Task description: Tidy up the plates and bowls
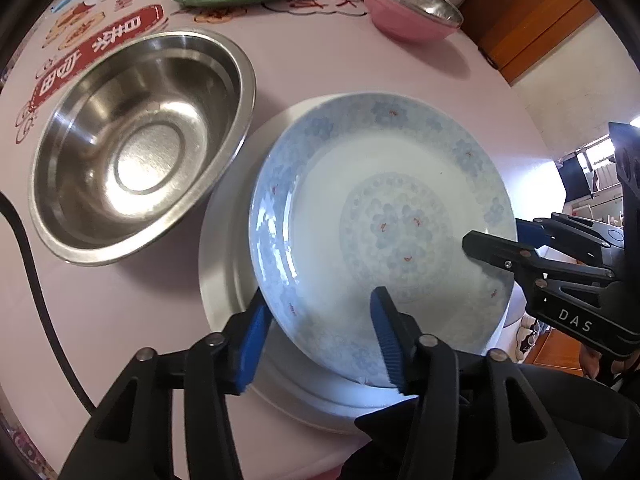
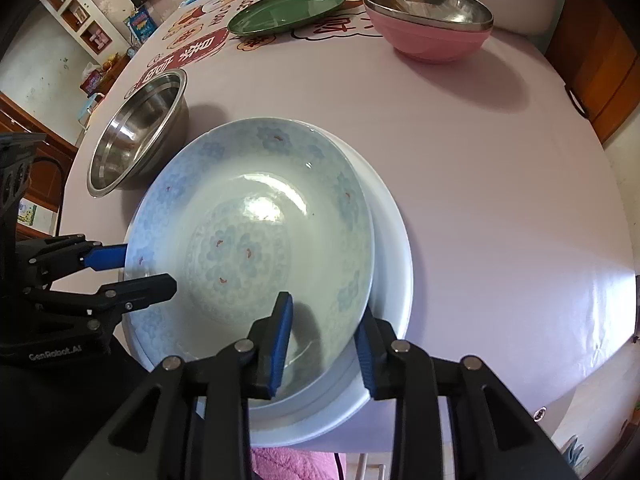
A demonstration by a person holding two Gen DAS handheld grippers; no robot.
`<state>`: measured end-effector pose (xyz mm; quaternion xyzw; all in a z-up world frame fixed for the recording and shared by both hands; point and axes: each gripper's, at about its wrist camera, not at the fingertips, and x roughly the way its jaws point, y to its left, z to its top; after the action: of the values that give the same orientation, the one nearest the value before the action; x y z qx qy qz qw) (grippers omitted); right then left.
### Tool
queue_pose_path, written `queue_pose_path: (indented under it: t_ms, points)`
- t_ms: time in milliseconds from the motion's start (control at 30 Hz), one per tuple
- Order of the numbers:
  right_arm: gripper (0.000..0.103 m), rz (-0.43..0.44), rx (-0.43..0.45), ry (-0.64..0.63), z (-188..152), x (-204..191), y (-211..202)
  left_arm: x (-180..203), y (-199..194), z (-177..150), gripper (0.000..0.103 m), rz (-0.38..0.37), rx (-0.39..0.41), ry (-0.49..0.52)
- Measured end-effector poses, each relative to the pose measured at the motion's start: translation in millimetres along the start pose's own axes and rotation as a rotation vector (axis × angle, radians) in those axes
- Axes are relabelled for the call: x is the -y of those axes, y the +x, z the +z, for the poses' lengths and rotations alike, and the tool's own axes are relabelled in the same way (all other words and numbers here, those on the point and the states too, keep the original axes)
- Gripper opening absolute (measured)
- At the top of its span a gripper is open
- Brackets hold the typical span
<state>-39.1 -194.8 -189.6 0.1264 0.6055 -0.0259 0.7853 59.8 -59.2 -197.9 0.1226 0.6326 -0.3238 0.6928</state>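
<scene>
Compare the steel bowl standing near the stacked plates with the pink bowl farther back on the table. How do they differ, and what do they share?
The steel bowl is bare metal throughout; the pink bowl is pink outside. The steel bowl stands alone and empty beside the blue-patterned plate; the pink bowl has a steel bowl nested in it. The steel bowl sits close to the plates; the pink bowl sits by the green plate. Both stand upright on the table.
</scene>
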Motion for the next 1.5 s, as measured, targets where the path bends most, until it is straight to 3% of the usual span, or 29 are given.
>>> queue_pose_path:
  t_ms: [267, 400, 833, 967, 1067, 1300, 1500]
  points:
    - [0.042, -0.063, 0.031, 0.011, -5, -8, -8, 3, -16, -12, 0.058, 0.005, 0.05, 0.029]
    - [0.059, -0.108, 0.101, 0.03, -12, -15, -21, 0, -29, -22, 0.06, 0.015, 0.074, 0.03]
    - [0.06, -0.238, 0.392, 0.12, -60, -46, -79, -20, -94, -57, 0.074, 0.015, 0.24, 0.027]
    - [0.06, -0.251, 0.435, 0.124, -75, -54, -93, -24, -109, -61, 0.083, 0.028, 0.282, 0.009]
    - [0.06, -0.243, 0.474, 0.118, -84, -60, -105, -30, -116, -64, 0.084, 0.006, 0.301, -0.033]
    - [0.061, -0.222, 0.543, 0.079, -72, -70, -123, -44, -136, -68, 0.084, 0.041, 0.34, -0.113]
    - [0.066, -0.172, 0.583, 0.012, -42, -68, -131, -55, -152, -58, 0.084, 0.069, 0.372, -0.225]
